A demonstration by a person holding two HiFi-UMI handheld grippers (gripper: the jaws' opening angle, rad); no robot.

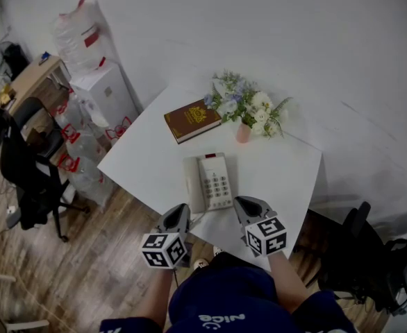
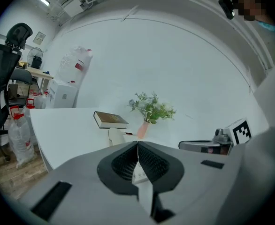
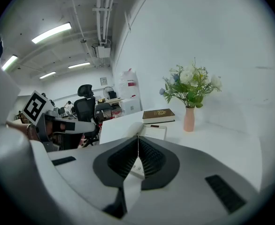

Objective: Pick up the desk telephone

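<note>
**Phone (image 1: 208,181) on table, both tongs clenched and empty**

Item 1. Phone. Pale desk set with a keypad on its right half and the handset lying in the cradle along its left side. It sits flat on the white table (image 1: 141,165), close to the near edge and roughly midway along it. A small red mark shows at its far end. Nothing holds it.

Item 2. Left gripper (image 1: 179,212). Seen low in the head view, just short of the phone's near left corner. Its own view shows the ribbed pads pressed together with nothing between them. Whether it touches the phone cannot be told.

Item 3. Right gripper (image 1: 244,204). By the phone's near right corner, level with the left one, so that the phone's near end lies between the two. Its pads also meet, empty. Contact with the phone cannot be told.

Item 4. Book (image 1: 192,120). Brown cover with gilt print, lying flat beyond the phone, towards the table's far corner, and apart from it.

Item 5. Vase (image 1: 243,132). Pink, upright, to the right of the book, holding white and bluish flowers (image 1: 248,105) with green leaves.

Item 6. Surroundings. A black chair (image 1: 28,175) stands on the wooden floor to the left. A white cabinet (image 1: 108,92) stands against the wall, with plastic-wrapped bundles (image 1: 78,144) beside it.
</note>
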